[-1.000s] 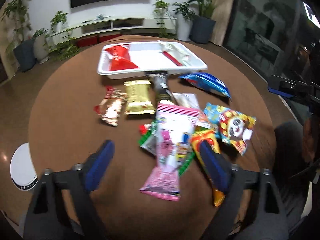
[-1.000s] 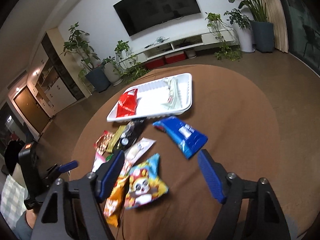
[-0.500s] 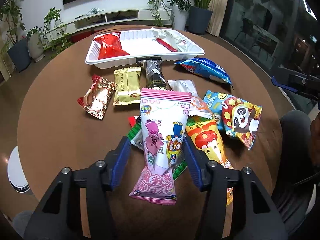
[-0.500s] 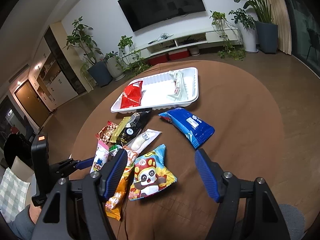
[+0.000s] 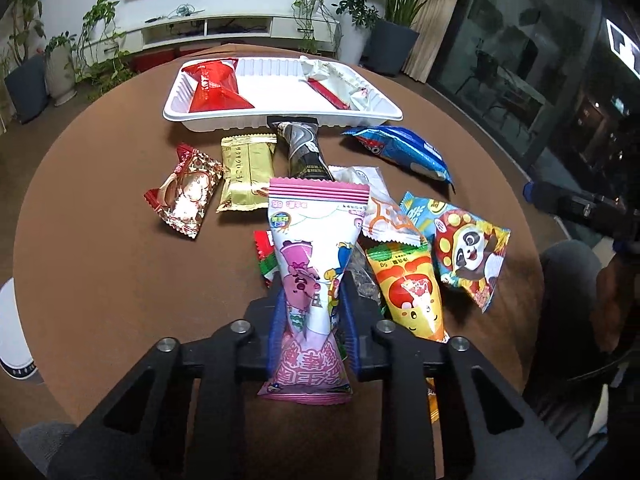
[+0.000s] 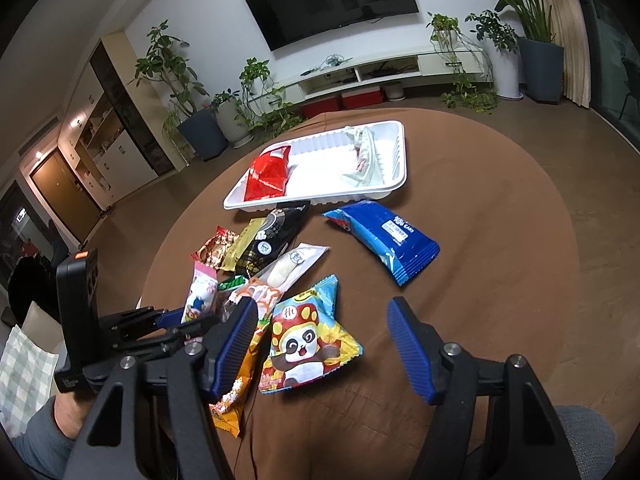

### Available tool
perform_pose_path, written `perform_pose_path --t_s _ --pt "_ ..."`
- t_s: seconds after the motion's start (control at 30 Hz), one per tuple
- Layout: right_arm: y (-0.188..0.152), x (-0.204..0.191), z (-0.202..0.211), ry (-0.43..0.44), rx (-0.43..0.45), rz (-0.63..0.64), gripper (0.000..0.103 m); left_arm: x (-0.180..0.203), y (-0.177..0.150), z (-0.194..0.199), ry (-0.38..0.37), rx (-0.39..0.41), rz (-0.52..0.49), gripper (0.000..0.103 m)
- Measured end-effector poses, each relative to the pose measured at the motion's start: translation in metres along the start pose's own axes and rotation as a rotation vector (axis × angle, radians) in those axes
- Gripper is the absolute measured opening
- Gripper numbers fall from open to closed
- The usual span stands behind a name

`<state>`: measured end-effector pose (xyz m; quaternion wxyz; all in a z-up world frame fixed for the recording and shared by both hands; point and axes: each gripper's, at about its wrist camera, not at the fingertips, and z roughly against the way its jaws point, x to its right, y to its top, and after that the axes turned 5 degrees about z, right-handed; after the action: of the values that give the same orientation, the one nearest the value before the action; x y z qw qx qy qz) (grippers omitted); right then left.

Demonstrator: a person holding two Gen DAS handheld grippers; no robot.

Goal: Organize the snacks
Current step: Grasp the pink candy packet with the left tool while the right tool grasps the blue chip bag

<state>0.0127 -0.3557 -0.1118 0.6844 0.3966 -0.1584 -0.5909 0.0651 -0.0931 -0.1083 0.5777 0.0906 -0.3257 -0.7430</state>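
Observation:
My left gripper (image 5: 312, 312) is shut on a pink cartoon snack packet (image 5: 312, 248), squeezing its lower half among the snack pile; the packet also shows in the right wrist view (image 6: 200, 294). A white tray (image 5: 288, 120) at the far side holds a red packet (image 5: 214, 88) and a white wrapper (image 5: 336, 84). My right gripper (image 6: 320, 340) is open and empty above a panda snack bag (image 6: 308, 340). A blue packet (image 6: 384, 236) lies to the right of the pile.
On the round brown table (image 5: 100, 260) lie a gold packet (image 5: 246, 172), a red-gold candy packet (image 5: 186, 192), a black packet (image 5: 304, 148), an orange cone packet (image 5: 412, 288) and a white packet (image 5: 380, 208). Plants and a TV shelf stand behind.
My left gripper has closed from wide open onto the pink packet. The right gripper stays open and has edged closer over the panda bag.

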Motion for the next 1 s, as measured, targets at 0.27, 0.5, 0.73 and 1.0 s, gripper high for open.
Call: perform_pose_path --t_s 0.27,0.5,0.73,1.0 --pt "-0.003 -0.012 -0.006 0.001 -0.036 0.051 0.070 -0.012 0.000 0.005 -0.044 0.006 0.062 0.018" --pt "-0.005 -0.026 -0.023 -0.009 -0.097 0.110 0.070 -0.015 -0.003 0.014 -0.077 0.020 0.091 0.018" --pt "0.000 -0.037 -0.047 -0.057 -0.186 0.217 0.069 -0.014 -0.009 0.018 -0.118 0.016 0.113 0.018" --pt "-0.003 -0.036 -0.079 -0.072 -0.315 0.293 0.067 -0.019 -0.016 0.013 -0.119 0.004 0.136 0.018"
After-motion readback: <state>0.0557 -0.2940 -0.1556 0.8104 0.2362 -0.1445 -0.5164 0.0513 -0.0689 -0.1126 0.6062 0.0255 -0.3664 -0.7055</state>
